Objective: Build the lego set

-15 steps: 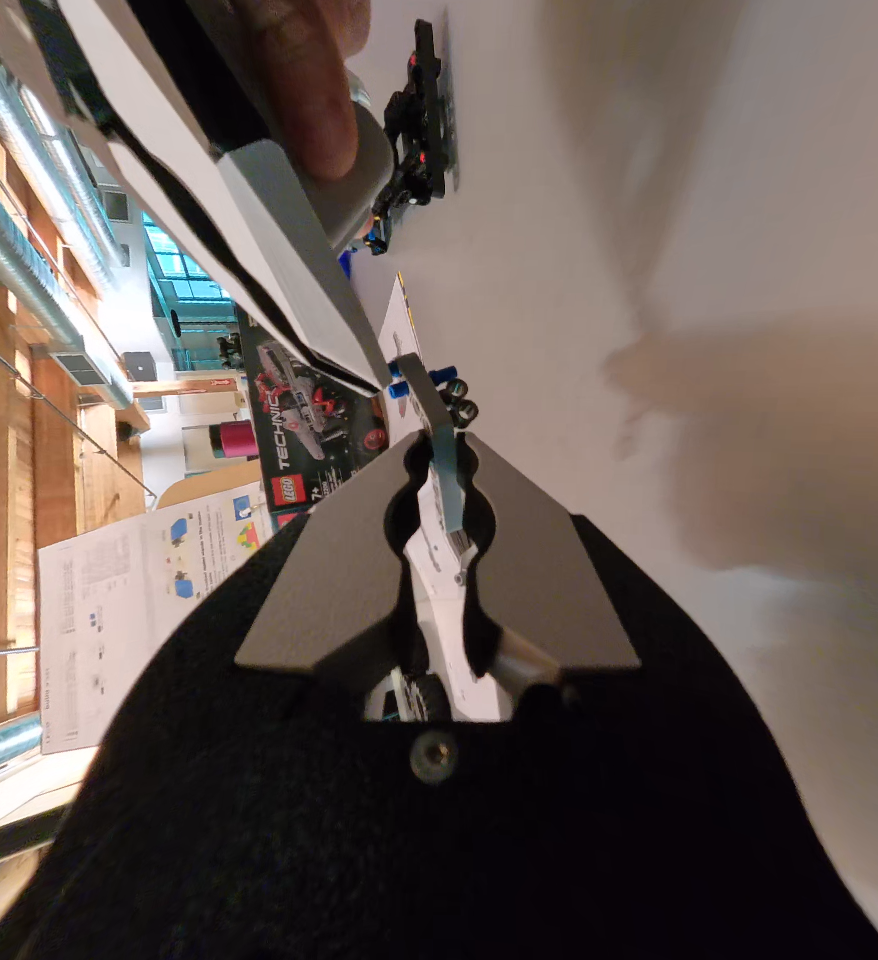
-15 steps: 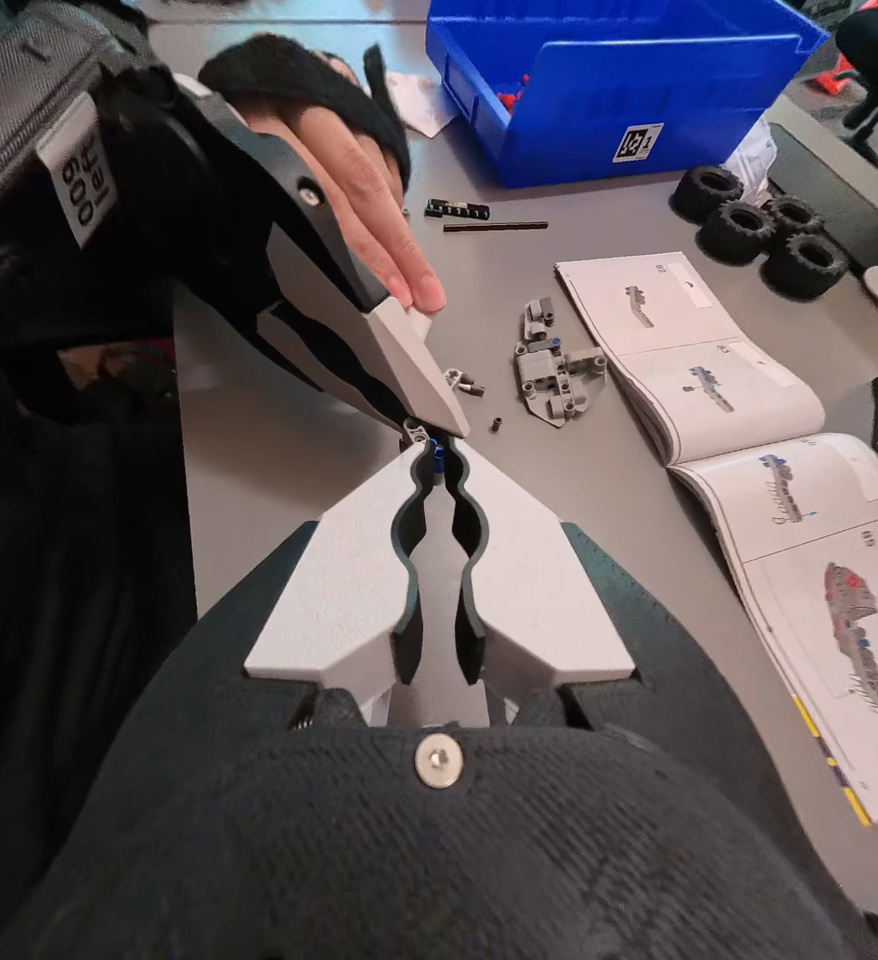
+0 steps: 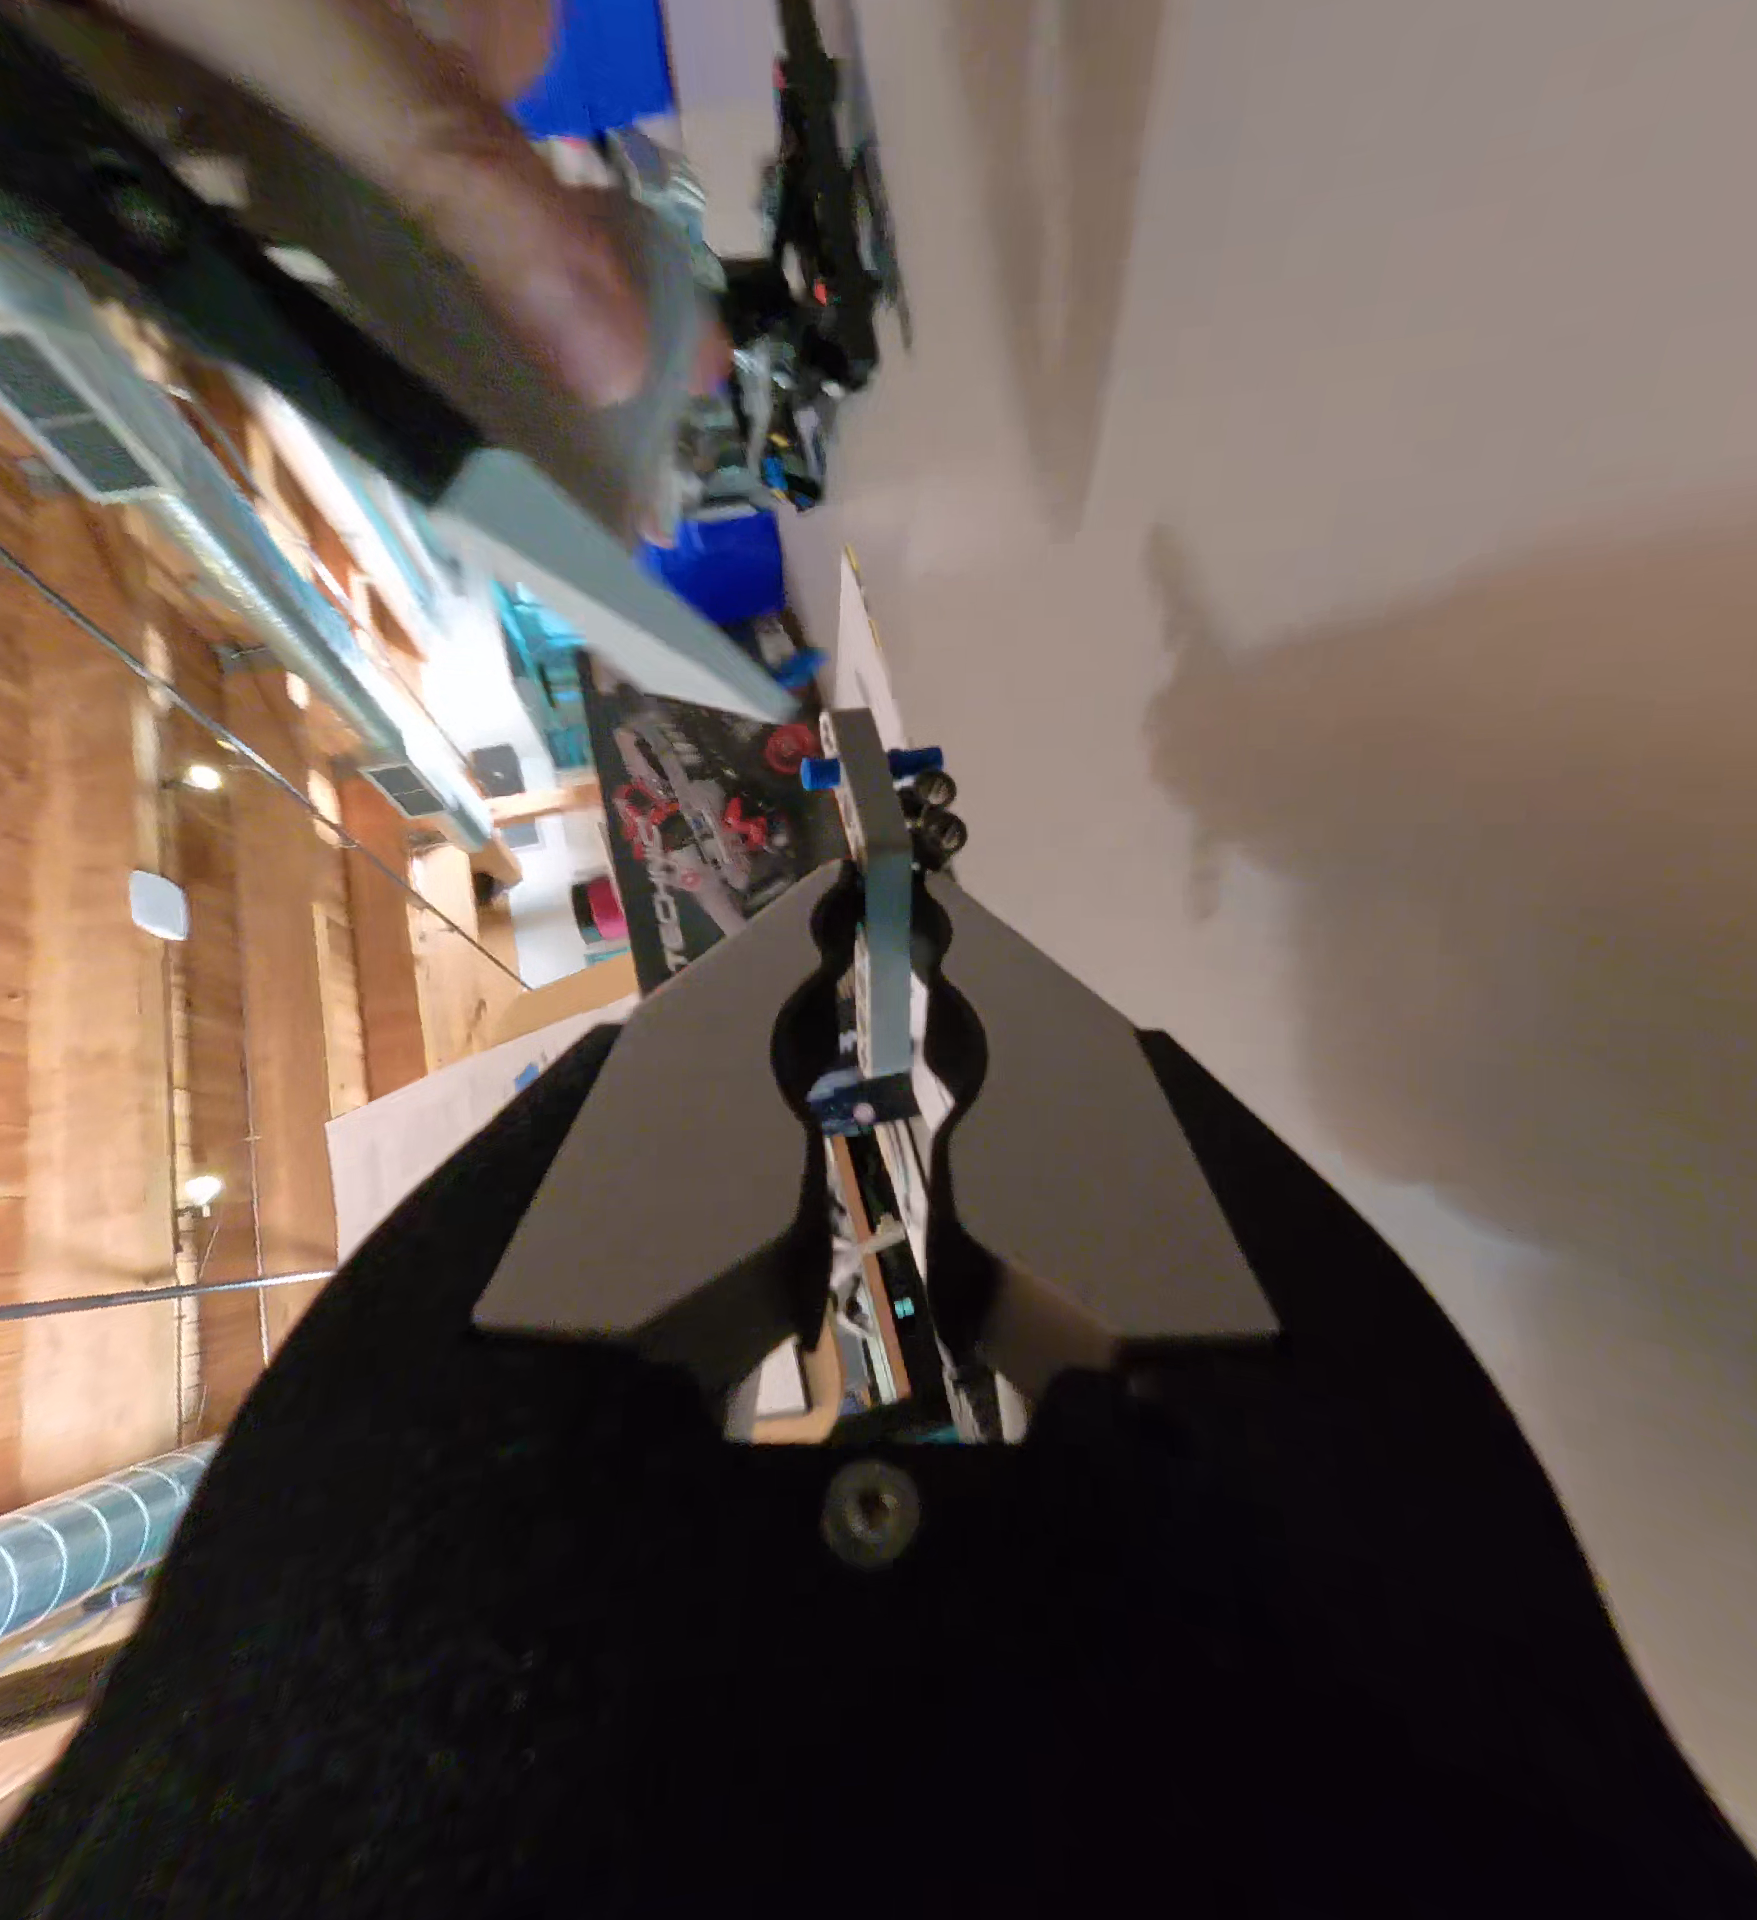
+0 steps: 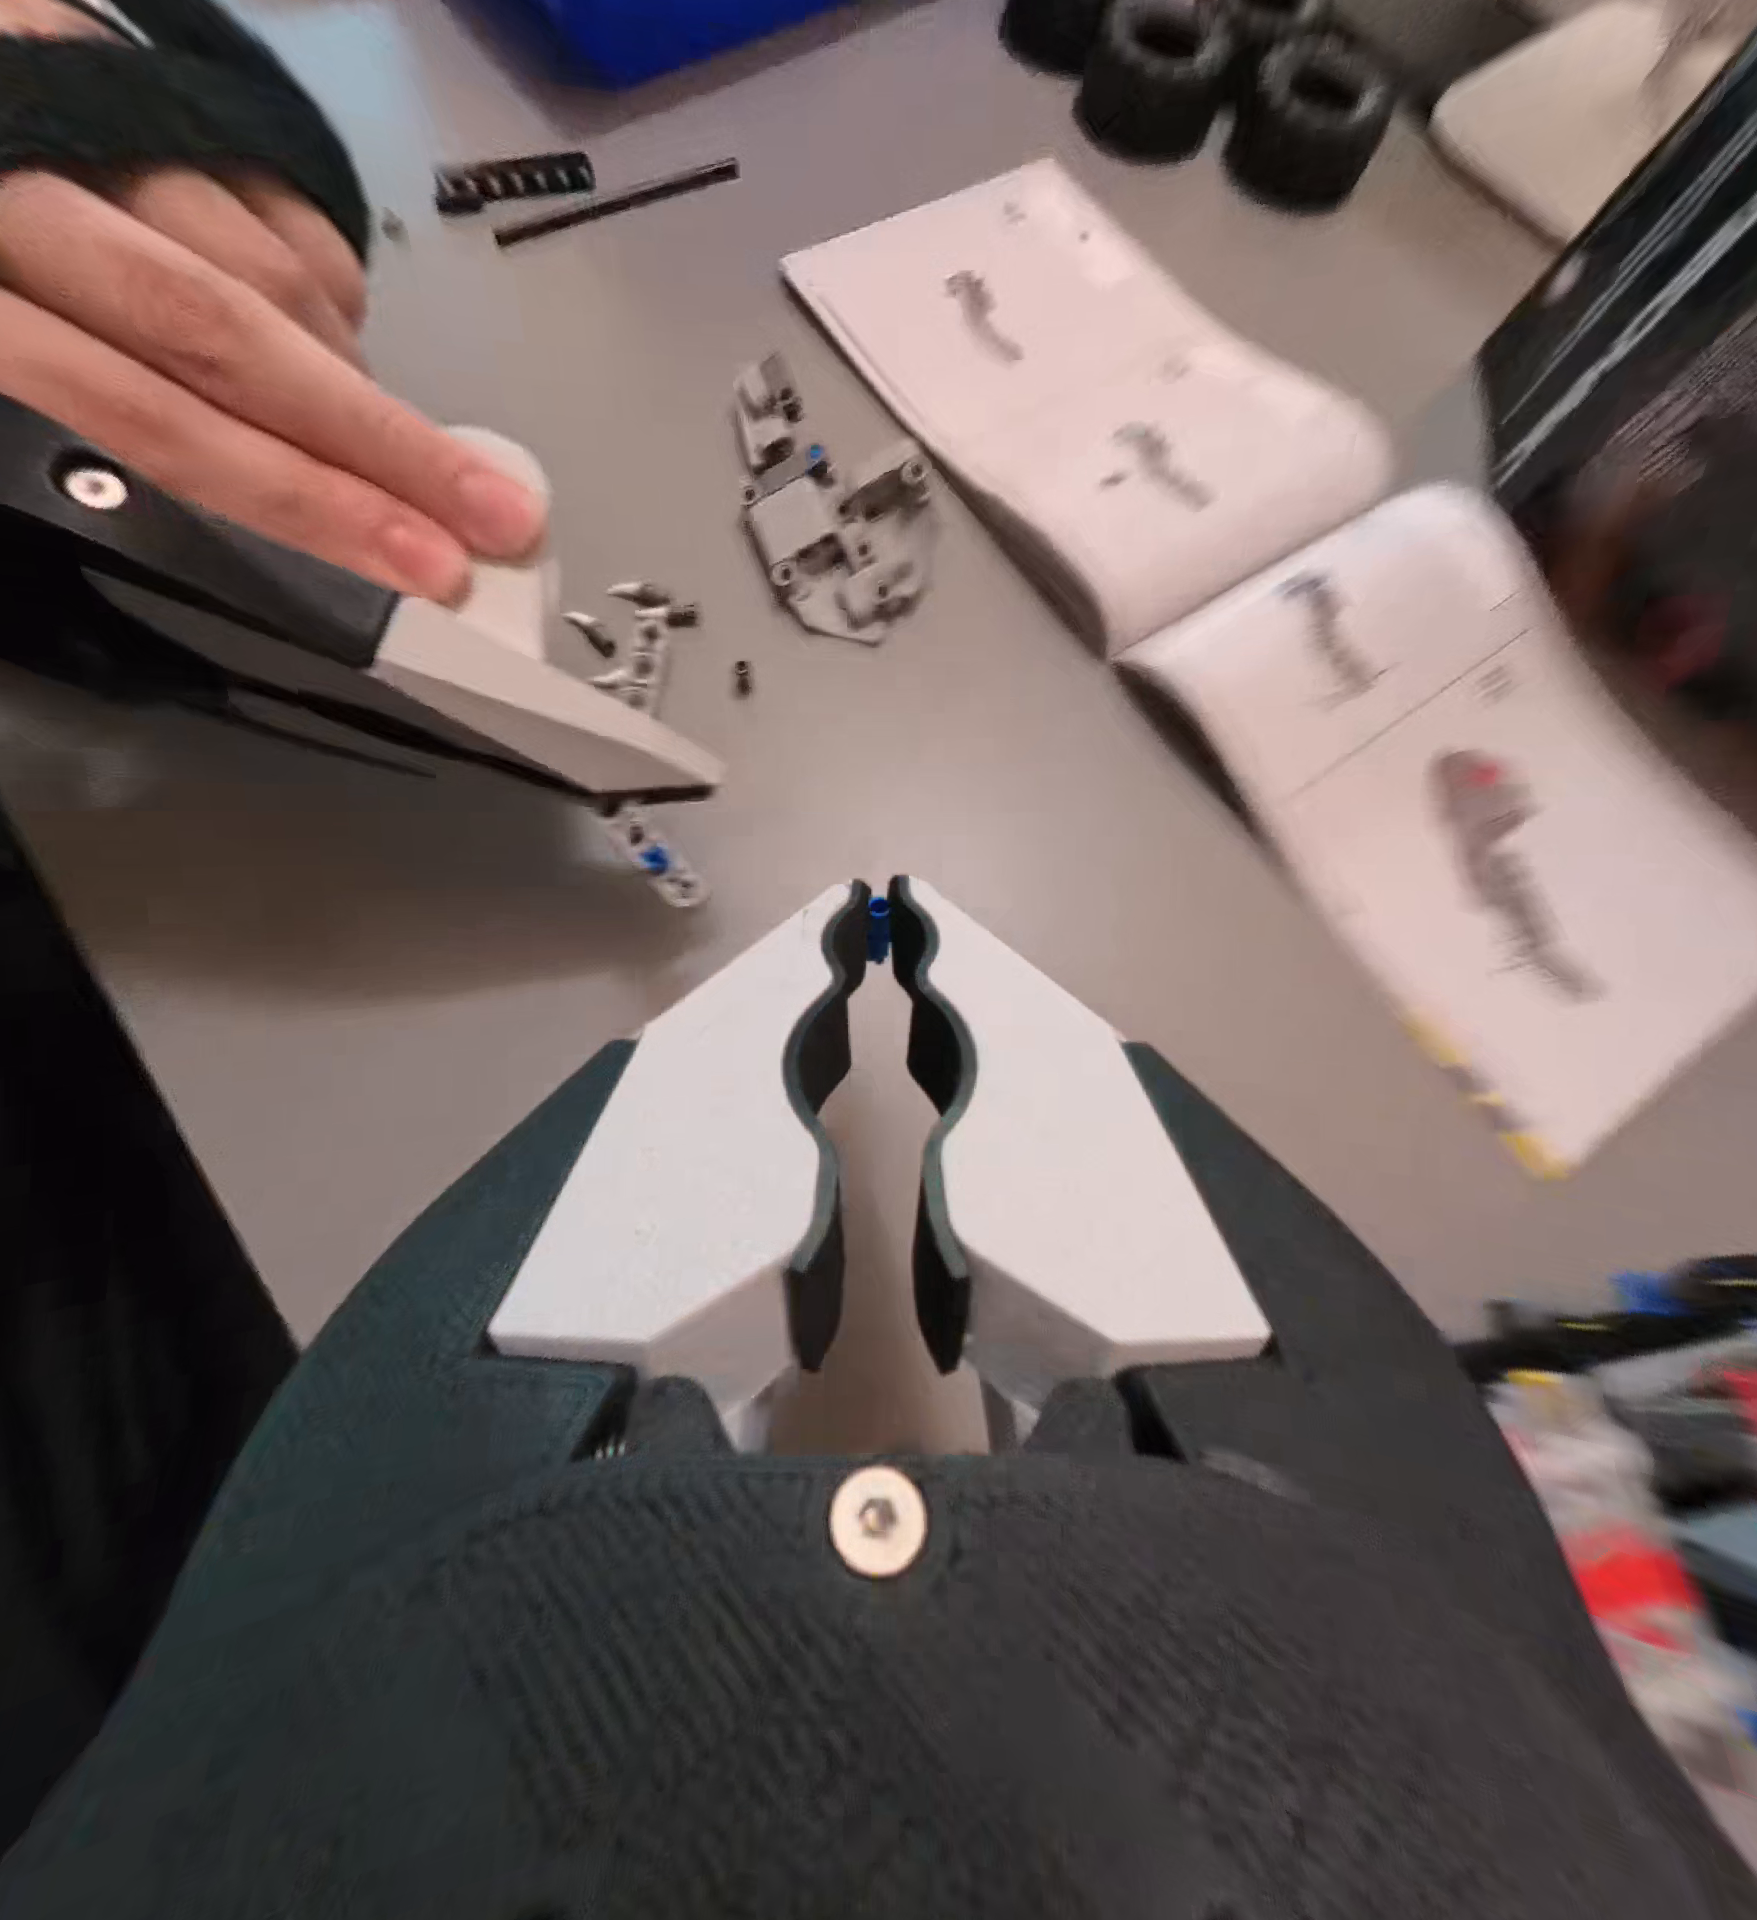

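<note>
Both jaws clenched on small lego parts.
Left gripper pinches a stiff grey plastic beam mid-length; right gripper nips a tiny, slippery blue plastic pin.

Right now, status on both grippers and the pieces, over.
Left gripper shut on grey beam, blue pins fitted. Right gripper shut on blue pin, short of the beam, not touching. Gap between them clear; loose parts and manual beyond.

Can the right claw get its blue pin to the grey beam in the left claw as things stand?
Probably yes. The right claw grips the blue pin at its tips, and only open air shows between it and the grey beam jutting from the left claw.
</note>
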A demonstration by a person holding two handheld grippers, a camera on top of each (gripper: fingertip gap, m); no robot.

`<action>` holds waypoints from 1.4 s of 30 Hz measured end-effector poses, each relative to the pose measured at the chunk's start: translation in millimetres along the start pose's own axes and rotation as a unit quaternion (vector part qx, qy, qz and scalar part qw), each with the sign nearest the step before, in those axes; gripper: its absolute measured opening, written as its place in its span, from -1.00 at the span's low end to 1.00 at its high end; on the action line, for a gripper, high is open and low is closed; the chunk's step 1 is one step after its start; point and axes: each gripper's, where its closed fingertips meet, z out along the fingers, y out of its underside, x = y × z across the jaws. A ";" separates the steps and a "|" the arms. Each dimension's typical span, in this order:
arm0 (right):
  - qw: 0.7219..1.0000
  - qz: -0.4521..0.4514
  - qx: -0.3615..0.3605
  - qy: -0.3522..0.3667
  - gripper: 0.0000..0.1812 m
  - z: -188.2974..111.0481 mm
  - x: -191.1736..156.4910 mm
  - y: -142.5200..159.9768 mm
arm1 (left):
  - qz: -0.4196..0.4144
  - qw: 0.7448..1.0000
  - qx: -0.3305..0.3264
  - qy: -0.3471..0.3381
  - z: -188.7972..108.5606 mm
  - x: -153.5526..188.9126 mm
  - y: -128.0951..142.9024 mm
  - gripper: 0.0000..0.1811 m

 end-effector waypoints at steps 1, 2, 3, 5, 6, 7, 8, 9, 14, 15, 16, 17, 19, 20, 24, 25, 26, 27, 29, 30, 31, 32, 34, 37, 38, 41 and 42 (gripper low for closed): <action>0.999 0.031 0.002 -0.009 -0.97 6.3 -4.6 8.7 | -0.004 1.000 0.021 -0.010 1.7 -2.3 -6.1 -0.94; 0.998 0.057 -0.009 -0.012 -0.97 11.5 -6.1 20.6 | -0.009 0.999 0.037 0.002 4.3 1.5 -10.6 -0.94; 0.997 0.078 -0.009 -0.004 -0.97 14.5 -3.8 28.5 | -0.017 0.999 0.042 0.017 7.2 6.0 -12.3 -0.94; 0.993 0.120 0.008 -0.020 -0.97 16.0 -7.6 35.0 | -0.032 0.997 0.067 0.025 11.0 7.8 -18.6 -0.93; 0.990 0.136 0.011 -0.026 -0.97 15.9 -8.8 37.5 | -0.042 0.995 0.078 0.047 13.0 13.4 -21.6 -0.94; 0.990 0.138 0.016 -0.017 -0.97 14.3 -6.1 39.6 | -0.055 0.993 0.080 0.062 15.6 16.8 -22.4 -0.93; 0.991 0.136 0.019 -0.004 -0.97 11.9 -2.7 41.4 | -0.070 0.991 0.084 0.078 18.2 20.9 -23.7 -0.93; 0.991 0.133 0.021 0.004 -0.97 9.5 -0.6 42.5 | -0.083 0.987 0.088 0.102 20.0 27.1 -25.2 -0.88; 0.992 0.113 0.050 0.013 -0.97 1.6 1.1 42.9 | -0.146 0.972 0.111 0.146 22.8 34.3 -32.0 -0.84; 0.991 0.120 0.058 0.003 -0.97 1.2 0.3 42.7 | -0.151 0.970 0.113 0.153 22.6 34.5 -31.9 -0.84; 0.989 0.129 0.071 -0.002 -0.97 0.6 1.1 41.6 | -0.154 0.969 0.112 0.158 22.1 34.6 -31.2 -0.84; 0.987 0.134 0.084 -0.010 -0.97 -0.4 1.3 40.4 | -0.157 0.969 0.110 0.158 21.4 34.0 -29.8 -0.82; 0.983 0.140 0.115 -0.038 -0.98 -4.1 -2.4 34.5 | -0.166 0.967 0.111 0.156 19.0 32.8 -28.0 -0.77; 0.980 0.142 0.132 -0.043 -0.98 -7.2 -2.3 31.0 | -0.173 0.967 0.113 0.152 17.4 32.1 -27.0 -0.75; 0.973 0.137 0.170 -0.071 -0.98 -16.2 -4.0 24.7 | -0.193 0.963 0.114 0.149 11.7 32.9 -22.7 -0.72; 0.972 0.140 0.173 -0.073 -0.98 -16.5 -3.3 24.6 | -0.203 0.961 0.111 0.151 10.9 33.2 -21.7 -0.70; 0.970 0.141 0.179 -0.079 -0.98 -16.7 -4.2 23.2 | -0.219 0.957 0.111 0.153 9.0 32.1 -20.6 -0.66; 0.968 0.139 0.190 -0.089 -0.98 -17.9 -6.9 20.0 | -0.242 0.951 0.114 0.153 6.7 28.8 -20.2 -0.59; 0.962 0.138 0.214 -0.101 -0.98 -21.6 -9.9 12.3 | -0.312 0.930 0.132 0.144 -0.4 15.3 -20.9 -0.62; 0.958 0.131 0.230 -0.110 -0.98 -25.1 -12.4 7.4 | -0.358 0.911 0.149 0.144 -5.6 6.5 -23.9 -0.63; 0.954 0.123 0.248 -0.112 -0.98 -28.5 -13.5 2.5 | -0.410 0.885 0.165 0.144 -11.0 -4.1 -27.3 -0.67; 0.951 0.115 0.264 -0.109 -0.97 -31.8 -13.5 -1.4 | -0.468 0.855 0.174 0.140 -14.9 -16.4 -28.5 -0.70; 0.943 0.099 0.297 -0.115 -0.98 -37.9 -18.1 -11.0 | -0.572 0.785 0.183 0.152 -20.3 -32.6 -30.8 -0.72; 0.921 0.108 0.344 -0.146 -0.98 -44.0 -28.9 -25.0 | -0.639 0.729 0.175 0.173 -23.5 -40.7 -34.9 -0.71; 0.915 0.119 0.355 -0.153 -0.98 -45.0 -30.5 -29.3 | -0.640 0.729 0.178 0.168 -24.9 -43.9 -37.1 -0.71; 0.894 0.133 0.384 -0.190 -0.98 -50.4 -39.2 -40.3 | -0.626 0.743 0.175 0.159 -25.3 -46.5 -43.5 -0.73; 0.890 0.139 0.389 -0.193 -0.98 -51.0 -39.7 -42.4 | -0.626 0.743 0.178 0.156 -25.4 -48.2 -46.0 -0.74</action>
